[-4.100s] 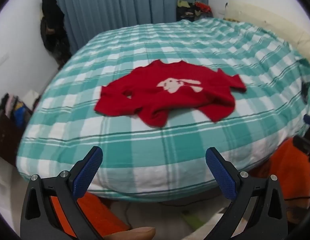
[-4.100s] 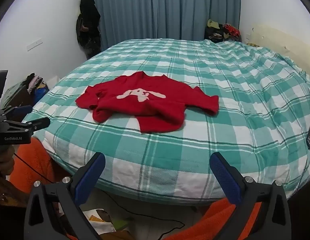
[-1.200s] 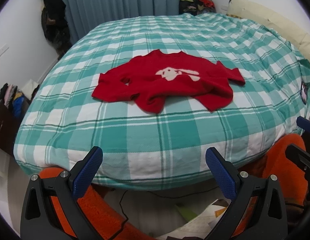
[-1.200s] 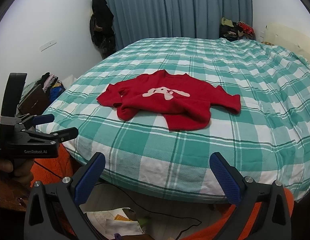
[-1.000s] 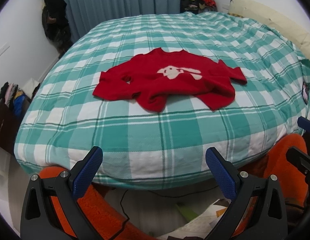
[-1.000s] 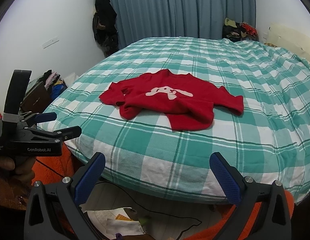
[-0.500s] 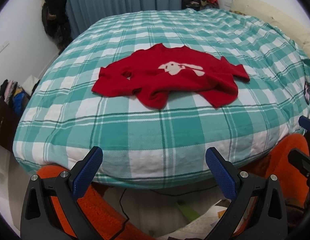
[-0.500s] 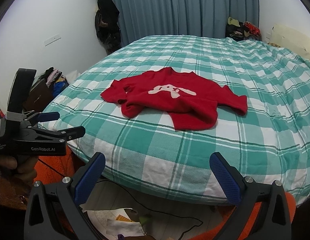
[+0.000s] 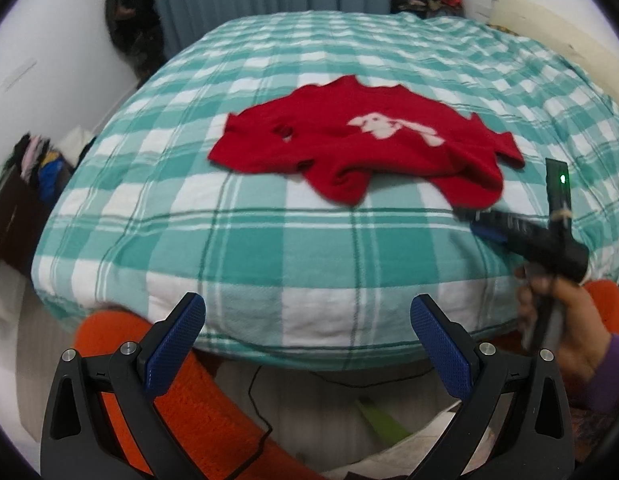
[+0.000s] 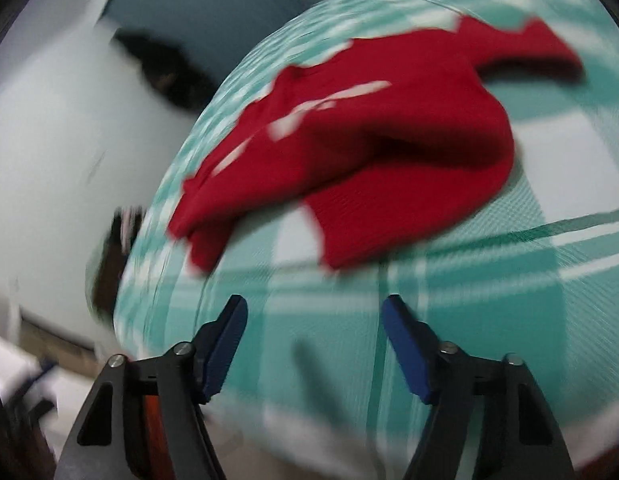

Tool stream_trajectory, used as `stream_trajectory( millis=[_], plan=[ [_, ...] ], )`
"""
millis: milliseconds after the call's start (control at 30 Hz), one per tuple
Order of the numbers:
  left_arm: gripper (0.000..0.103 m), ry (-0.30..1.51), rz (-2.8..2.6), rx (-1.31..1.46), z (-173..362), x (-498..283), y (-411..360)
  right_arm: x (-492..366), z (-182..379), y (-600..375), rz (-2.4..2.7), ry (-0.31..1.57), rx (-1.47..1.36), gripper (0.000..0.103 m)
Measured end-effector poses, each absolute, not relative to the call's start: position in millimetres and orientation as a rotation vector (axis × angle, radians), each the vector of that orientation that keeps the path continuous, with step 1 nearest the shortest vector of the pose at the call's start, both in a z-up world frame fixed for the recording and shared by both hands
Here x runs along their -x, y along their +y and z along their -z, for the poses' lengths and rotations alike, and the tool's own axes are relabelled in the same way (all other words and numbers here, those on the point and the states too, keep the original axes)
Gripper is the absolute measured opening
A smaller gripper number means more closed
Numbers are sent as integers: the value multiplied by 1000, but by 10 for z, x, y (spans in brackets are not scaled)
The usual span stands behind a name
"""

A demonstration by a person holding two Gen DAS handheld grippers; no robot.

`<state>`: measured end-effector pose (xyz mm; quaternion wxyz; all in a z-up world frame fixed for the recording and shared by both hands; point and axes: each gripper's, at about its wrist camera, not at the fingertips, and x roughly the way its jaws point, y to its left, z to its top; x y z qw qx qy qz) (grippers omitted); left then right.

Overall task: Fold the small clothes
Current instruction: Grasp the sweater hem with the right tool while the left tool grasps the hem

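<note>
While the red sweater [image 9: 361, 148] lies crumpled crosswise on the checked bed [image 9: 269, 248], right gripper [image 10: 313, 320], jaws just narrowing on nothing, sits nearest its near hem; left gripper [image 9: 305, 320] gapes empty, farther back.

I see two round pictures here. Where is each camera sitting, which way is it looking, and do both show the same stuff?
Left wrist view: rides on the left claw, off the bed's near edge, facing the red sweater; its own open fingers and the person's right hand show.
Right wrist view: rides on the right claw, low over the checked bedspread, tilted and blurred, close to the sweater's near hem; only its own fingers show, their jaws just narrowed on nothing.
Shared: sweater, bedspread, curtain.
</note>
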<state>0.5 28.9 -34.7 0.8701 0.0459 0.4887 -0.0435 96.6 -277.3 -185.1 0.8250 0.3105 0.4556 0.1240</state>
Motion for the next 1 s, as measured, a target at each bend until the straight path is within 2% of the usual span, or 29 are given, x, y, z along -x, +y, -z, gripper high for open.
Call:
stream_trajectory(
  millis=[33,100,133,167,233,400,533,633,800,833,933,1000],
  plan=[
    [102,1033,81,-88,371,-15,318,-1023,1926,-2850,-232,931,-755,66],
    [102,1049,66,-75,422,-39,363,-1081,2002,-2946,-186,879,-884,55],
    [102,1054,62,-73,444,-49,369,-1116,2029,-2978,-160,873,-916,23],
    [102,1062,59,-75,472,-60,365,-1160,2051,-2996,-136,907,-914,4],
    [102,1074,61,-81,507,-69,352,-1163,1994,-3041,-144,935,-922,4],
    [102,1094,60,-92,583,-71,319,-634,1100,-3301,-349,788,-906,4],
    [102,1137,94,-78,701,-142,234,-249,752,-3525,-392,752,-886,4],
    [102,1139,137,-64,771,-216,168,-119,882,-3689,-329,755,-885,4],
    [101,1154,302,179,1085,-654,278,-158,1594,-4014,-247,794,-1060,4],
    [96,1153,316,223,1149,-760,290,-169,1680,-4042,-247,785,-1108,4],
    [65,1199,335,312,1401,-1163,251,-237,1708,-4085,-284,729,-1193,4],
    [64,1229,360,351,1562,-1399,154,-304,1592,-4080,-312,712,-1158,4]
  ],
)
